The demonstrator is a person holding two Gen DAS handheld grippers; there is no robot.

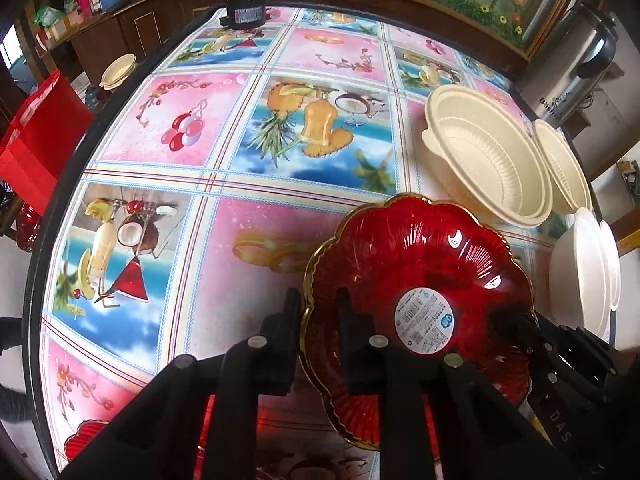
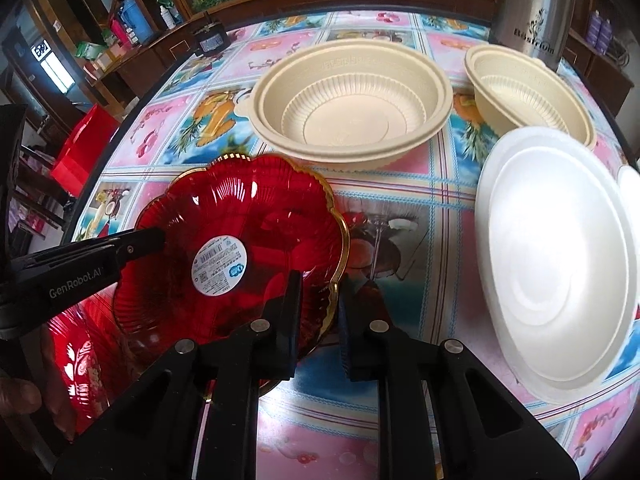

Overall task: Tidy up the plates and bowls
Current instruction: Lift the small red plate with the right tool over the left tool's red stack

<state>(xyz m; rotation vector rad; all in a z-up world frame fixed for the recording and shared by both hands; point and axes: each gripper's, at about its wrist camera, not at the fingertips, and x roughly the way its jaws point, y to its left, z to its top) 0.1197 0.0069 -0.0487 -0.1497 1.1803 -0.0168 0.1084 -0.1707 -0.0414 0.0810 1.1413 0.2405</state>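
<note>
Nearest the person, both grippers are clamped on one red plate (image 1: 420, 280), a translucent flower-shaped dish with a gold scalloped rim and a round white barcode label (image 1: 425, 315) at its centre. The left gripper (image 1: 318, 320) has one finger inside the dish and one outside, pinching the plate's left rim between its pads. The right gripper (image 2: 318, 300) grips the opposite rim in the same manner, one finger over the red surface and one over the tablecloth (image 1: 224, 184). The plate sits tilted above the table; whether its lower edge touches the cloth cannot be determined from either view. More red, ribbed material (image 2: 76, 360) shows under it at the near table edge, possibly a second plate.

Just beside the plate on the right stands a white bowl (image 2: 560, 264), with the edge of another white piece (image 2: 632, 200) behind it. Beyond the plate rests a large cream bowl (image 2: 352, 104) with ribbed walls and a small tab handle, empty. A smaller cream bowl (image 2: 528, 92) stands to its right, near a steel thermos flask (image 2: 532, 12).

At the far table edge sits a small black device (image 1: 245, 10). Off the table at left are a red bag (image 1: 40, 148) and stacked cream bowls (image 1: 118, 72).
</note>
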